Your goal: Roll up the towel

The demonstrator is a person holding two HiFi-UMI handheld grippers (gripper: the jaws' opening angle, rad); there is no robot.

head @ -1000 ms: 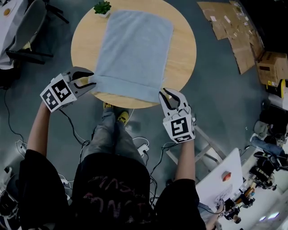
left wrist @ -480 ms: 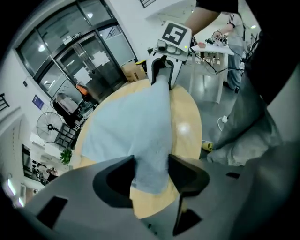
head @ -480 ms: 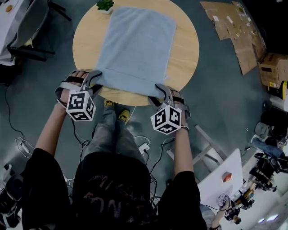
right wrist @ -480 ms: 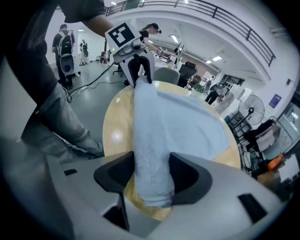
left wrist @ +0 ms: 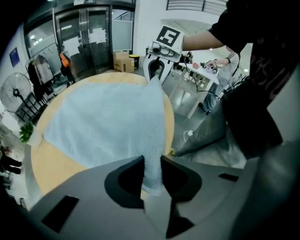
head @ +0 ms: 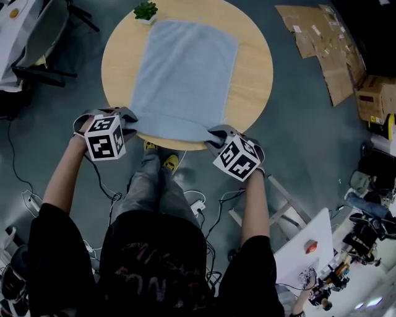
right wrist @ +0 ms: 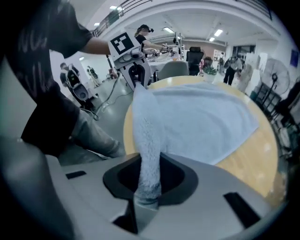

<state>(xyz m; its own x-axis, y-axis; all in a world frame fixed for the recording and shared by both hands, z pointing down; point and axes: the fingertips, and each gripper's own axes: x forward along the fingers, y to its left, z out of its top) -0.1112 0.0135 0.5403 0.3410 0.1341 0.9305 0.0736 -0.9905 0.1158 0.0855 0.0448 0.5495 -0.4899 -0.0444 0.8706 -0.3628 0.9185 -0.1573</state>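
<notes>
A light blue towel (head: 182, 74) lies flat on the round wooden table (head: 250, 68), its near edge at the table's front rim. My left gripper (head: 127, 117) holds the near left corner and my right gripper (head: 213, 135) the near right corner. In the left gripper view, the left gripper (left wrist: 152, 161) has a fold of towel (left wrist: 103, 122) pinched between its closing jaws. The right gripper view shows the right gripper (right wrist: 150, 161) closing on a raised ridge of towel (right wrist: 201, 117). Both point steeply down.
A small potted plant (head: 145, 10) stands at the table's far edge beside the towel. Flattened cardboard (head: 315, 37) and a box (head: 376, 96) lie on the floor to the right. A chair base (head: 37, 68) is at left, a white table (head: 303, 247) at lower right.
Both grippers, open beside the towel's near corners a second ago, have tipped downward, come down onto those corners and closed on the cloth.
</notes>
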